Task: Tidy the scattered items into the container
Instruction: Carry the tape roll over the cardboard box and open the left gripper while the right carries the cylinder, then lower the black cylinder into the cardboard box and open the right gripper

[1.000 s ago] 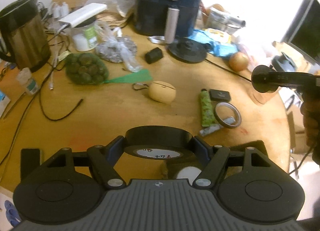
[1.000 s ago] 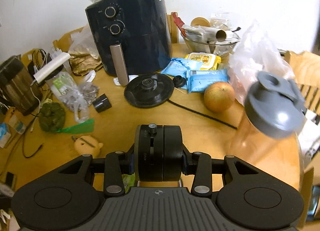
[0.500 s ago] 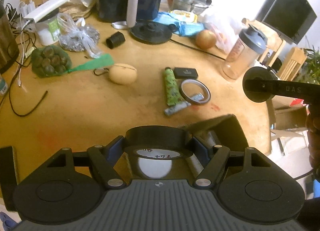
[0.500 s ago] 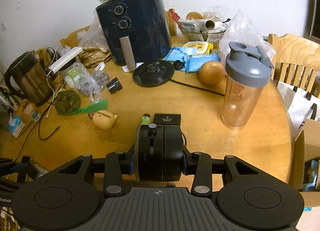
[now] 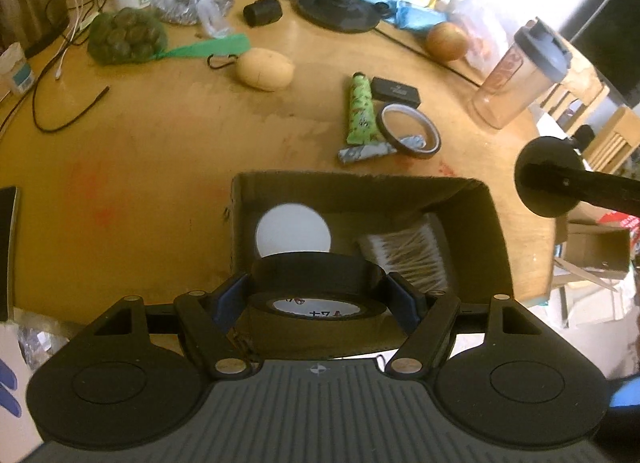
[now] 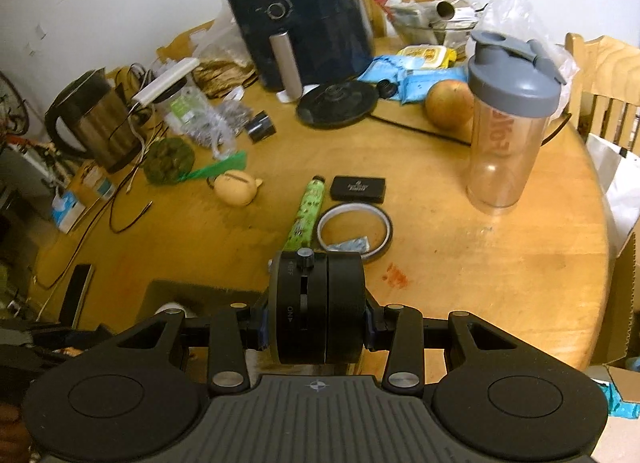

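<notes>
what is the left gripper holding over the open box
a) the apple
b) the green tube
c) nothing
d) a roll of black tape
d: the left gripper is clamped on a roll of black tape, above the cardboard box.

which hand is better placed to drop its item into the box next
Left. The left tool holds the black tape roll directly over the open cardboard box. The right tool grips a black round device, but the box sits off to its left, so it probably goes second.
</notes>
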Action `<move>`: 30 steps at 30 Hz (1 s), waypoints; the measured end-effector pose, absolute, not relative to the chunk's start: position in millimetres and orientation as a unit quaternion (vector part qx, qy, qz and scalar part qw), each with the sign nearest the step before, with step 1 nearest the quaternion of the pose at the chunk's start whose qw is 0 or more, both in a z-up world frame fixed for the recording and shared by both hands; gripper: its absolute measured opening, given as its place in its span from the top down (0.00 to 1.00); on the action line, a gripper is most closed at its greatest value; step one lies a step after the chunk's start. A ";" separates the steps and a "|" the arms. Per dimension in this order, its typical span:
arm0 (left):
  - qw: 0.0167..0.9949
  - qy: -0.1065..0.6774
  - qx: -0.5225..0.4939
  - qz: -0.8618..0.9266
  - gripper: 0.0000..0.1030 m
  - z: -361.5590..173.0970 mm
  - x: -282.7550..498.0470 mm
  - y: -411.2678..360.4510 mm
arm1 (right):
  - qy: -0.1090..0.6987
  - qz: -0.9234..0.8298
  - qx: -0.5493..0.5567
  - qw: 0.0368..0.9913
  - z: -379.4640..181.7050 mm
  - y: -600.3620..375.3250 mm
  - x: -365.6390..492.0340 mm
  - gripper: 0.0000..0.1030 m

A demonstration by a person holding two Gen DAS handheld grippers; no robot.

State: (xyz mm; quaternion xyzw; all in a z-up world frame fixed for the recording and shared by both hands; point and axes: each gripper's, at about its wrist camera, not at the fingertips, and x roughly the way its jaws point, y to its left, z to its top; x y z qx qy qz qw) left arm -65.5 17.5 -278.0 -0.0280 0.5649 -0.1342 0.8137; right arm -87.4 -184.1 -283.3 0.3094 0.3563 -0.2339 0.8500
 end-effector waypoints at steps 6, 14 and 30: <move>0.809 0.576 -0.026 -0.120 0.29 -292.4 -68.9 9.1 | 0.367 -0.210 0.305 0.853 -287.6 -175.9 -94.0 0.58; 0.802 0.589 -0.025 -0.091 0.29 -301.7 -71.3 8.7 | 0.381 -0.202 0.315 0.846 -296.5 -170.2 -103.2 0.58; 0.829 0.554 -0.026 -0.075 0.29 -268.7 -75.7 14.6 | 0.397 -0.182 0.321 0.840 -305.0 -163.4 -88.0 0.58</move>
